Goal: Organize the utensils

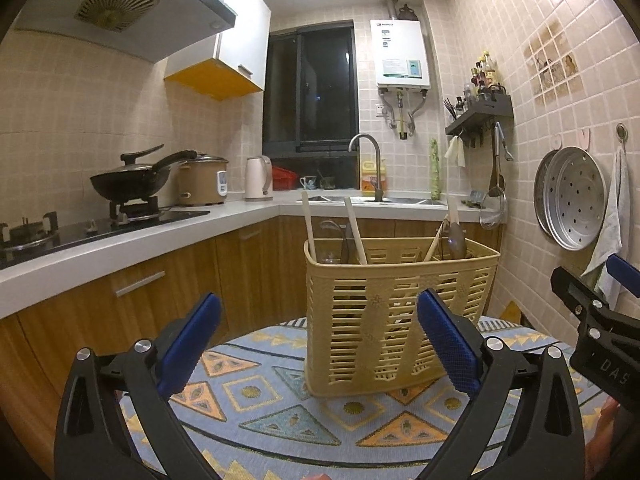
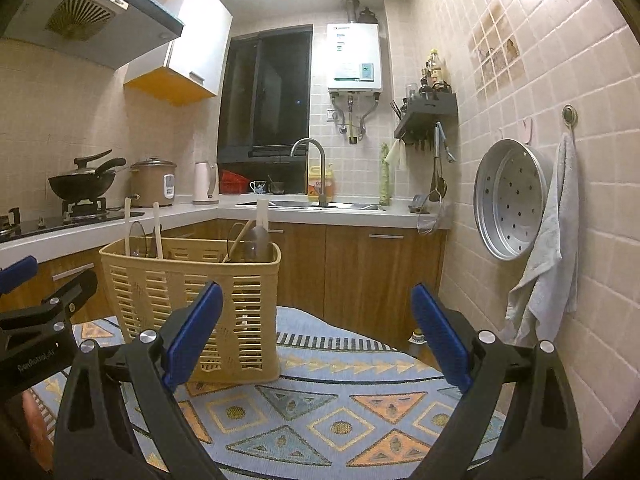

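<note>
A yellow slatted utensil basket [image 1: 396, 312] stands upright on a round table with a patterned blue cloth [image 1: 280, 408]. Wooden spatulas [image 1: 354, 236], a wooden spoon and dark ladles stand in its compartments. My left gripper [image 1: 320, 340] is open and empty, just in front of the basket. In the right wrist view the basket [image 2: 188, 304] sits to the left, with the spatulas [image 2: 157, 230] sticking out. My right gripper [image 2: 316, 332] is open and empty, to the right of the basket. The right gripper also shows in the left wrist view [image 1: 600, 300], and the left gripper in the right wrist view [image 2: 36, 308].
A kitchen counter [image 1: 168, 232] runs behind with a wok [image 1: 128, 184], rice cooker [image 1: 202, 180], kettle [image 1: 258, 178] and sink faucet [image 1: 366, 160]. A steamer tray [image 2: 508, 200] and towel [image 2: 552, 240] hang on the right wall. Wooden cabinets [image 2: 360, 272] stand close behind the table.
</note>
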